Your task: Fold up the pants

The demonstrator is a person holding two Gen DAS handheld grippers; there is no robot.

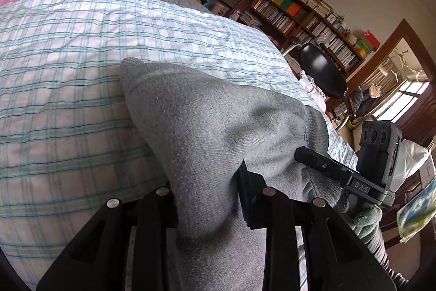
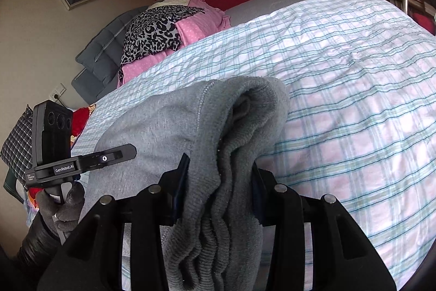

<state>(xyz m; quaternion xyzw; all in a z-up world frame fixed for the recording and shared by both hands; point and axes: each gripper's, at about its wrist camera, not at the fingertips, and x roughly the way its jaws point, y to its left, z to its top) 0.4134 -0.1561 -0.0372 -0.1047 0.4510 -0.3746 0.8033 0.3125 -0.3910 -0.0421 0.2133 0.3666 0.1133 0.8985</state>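
both grippers pinching the grey pants above a plaid bed

left gripper (image 1: 207, 198) and right gripper (image 2: 220, 192) each clamp bunched pants (image 1: 212, 122), lifted over the plaid cover (image 1: 68, 89); beyond, pink bedding (image 2: 196, 26) and bookshelf (image 1: 308, 18).

Grey fleece pants (image 1: 207, 127), bunched and doubled over, lifted above the plaid bedspread (image 1: 68, 89).
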